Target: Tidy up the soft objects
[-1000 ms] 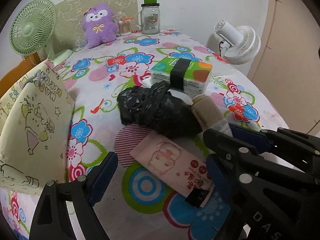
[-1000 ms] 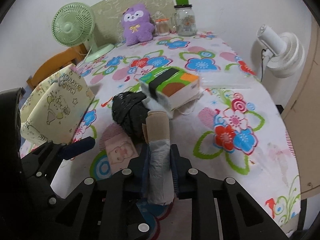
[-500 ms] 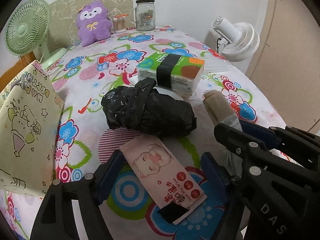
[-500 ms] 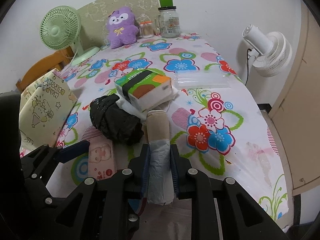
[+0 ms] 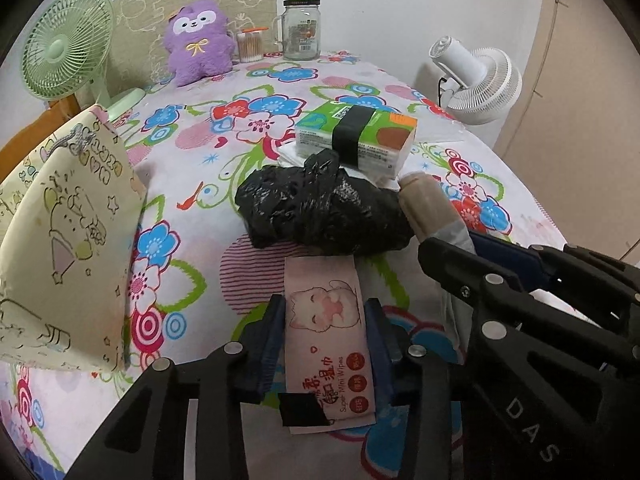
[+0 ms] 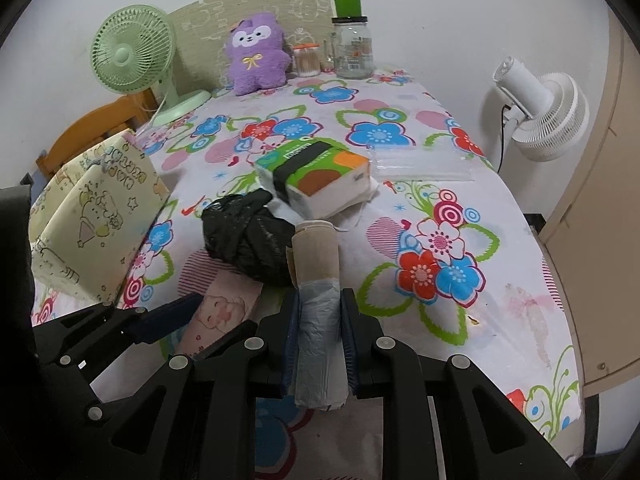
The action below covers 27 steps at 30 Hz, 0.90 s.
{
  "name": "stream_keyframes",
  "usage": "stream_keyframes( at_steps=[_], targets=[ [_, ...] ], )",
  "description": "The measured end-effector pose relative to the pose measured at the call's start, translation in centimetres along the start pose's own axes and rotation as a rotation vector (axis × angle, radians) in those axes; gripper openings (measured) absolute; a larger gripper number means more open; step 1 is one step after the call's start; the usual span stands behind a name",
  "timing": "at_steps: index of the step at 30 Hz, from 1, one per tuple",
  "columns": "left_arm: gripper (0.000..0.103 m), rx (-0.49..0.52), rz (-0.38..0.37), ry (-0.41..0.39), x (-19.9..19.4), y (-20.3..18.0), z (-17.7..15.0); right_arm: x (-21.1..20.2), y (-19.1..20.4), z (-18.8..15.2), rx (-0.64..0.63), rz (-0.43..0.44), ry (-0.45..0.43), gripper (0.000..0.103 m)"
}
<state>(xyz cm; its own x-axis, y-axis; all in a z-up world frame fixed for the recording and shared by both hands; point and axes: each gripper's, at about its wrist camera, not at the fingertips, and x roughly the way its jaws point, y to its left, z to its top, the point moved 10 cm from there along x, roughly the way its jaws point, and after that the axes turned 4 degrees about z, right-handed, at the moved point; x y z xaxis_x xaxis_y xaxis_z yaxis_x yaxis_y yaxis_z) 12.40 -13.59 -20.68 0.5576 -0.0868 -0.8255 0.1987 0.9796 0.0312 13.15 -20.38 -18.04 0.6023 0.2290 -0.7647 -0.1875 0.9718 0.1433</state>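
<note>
My left gripper (image 5: 325, 326) is shut on a pink wet-wipes pack (image 5: 328, 336) with a cat face, near the table's front edge; the pack also shows in the right wrist view (image 6: 218, 314). My right gripper (image 6: 319, 320) is shut on a roll of grey bags on a brown cardboard core (image 6: 318, 280), which also shows in the left wrist view (image 5: 430, 206). A black crumpled plastic bag (image 5: 324, 208) lies just beyond both. A green and orange tissue pack (image 5: 358, 136) lies behind it. A purple plush toy (image 5: 198, 42) sits at the far edge.
A cream cartoon-print bag (image 5: 64, 240) stands at the left. A green fan (image 5: 64, 46), a glass jar with a green lid (image 5: 301, 26) and a cotton-swab box (image 5: 251, 44) stand at the back. A white fan (image 5: 476, 80) stands off the right edge. The floral tablecloth (image 6: 440, 184) covers the table.
My left gripper has moved onto the pink wipes pack and closed on it. The right gripper still holds the roll, a little closer to the black bag.
</note>
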Motion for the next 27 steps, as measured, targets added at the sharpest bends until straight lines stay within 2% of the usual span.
stream_keyframes(
  at_steps=[7, 27],
  targets=[
    [0.04, -0.008, 0.013, -0.005, -0.9, 1.0, -0.4, -0.5, 1.5, -0.1, -0.022, 0.004, -0.008, 0.023],
    [0.04, -0.02, 0.042, -0.117, -5.5, 2.7, 1.0, -4.8, 3.8, 1.6, -0.041, -0.02, -0.108, 0.023]
  ],
)
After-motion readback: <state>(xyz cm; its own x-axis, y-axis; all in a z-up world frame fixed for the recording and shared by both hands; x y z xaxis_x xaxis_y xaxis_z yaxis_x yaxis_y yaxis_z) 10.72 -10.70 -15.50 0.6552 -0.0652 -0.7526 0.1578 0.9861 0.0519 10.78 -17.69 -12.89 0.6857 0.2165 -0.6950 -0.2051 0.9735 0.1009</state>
